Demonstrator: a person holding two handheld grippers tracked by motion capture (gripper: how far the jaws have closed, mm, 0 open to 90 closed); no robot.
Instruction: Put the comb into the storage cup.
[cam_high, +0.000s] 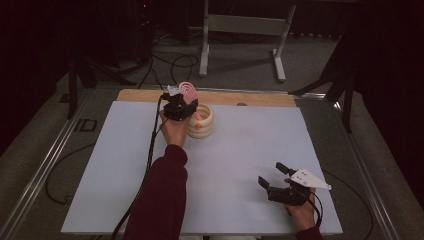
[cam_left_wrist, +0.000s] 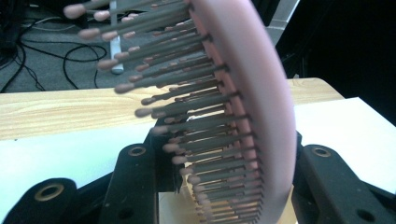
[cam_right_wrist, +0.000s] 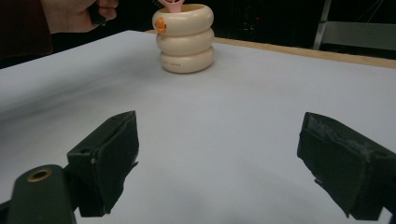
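Dim room around a white sheet (cam_high: 240, 165) spread over a wooden table (cam_high: 225, 97), cables and a metal stand (cam_high: 240, 30) on the floor beyond. Nearest, at the front right of the sheet, right gripper (cam_high: 271, 174) resting low in a hand, jaws spread wide with bare sheet between them, nothing held; grey three-cornered plate on top. Seen along its own jaws, right gripper (cam_right_wrist: 219, 154) facing across the sheet toward the holder. Farther in, a dark red sleeve (cam_high: 160, 200) reaching up the middle-left to the left gripper (cam_high: 186, 98), raised over the far part of the sheet. Pink hairbrush (cam_high: 188, 90) upright between its jaws, bristles to one side in the left gripper view (cam_left_wrist: 243, 107); whether the pads press it or have let go cannot be told. Just beside and below, touching nothing else, a cream ringed holder (cam_high: 201, 121) with an orange mark, standing near the far wooden edge.
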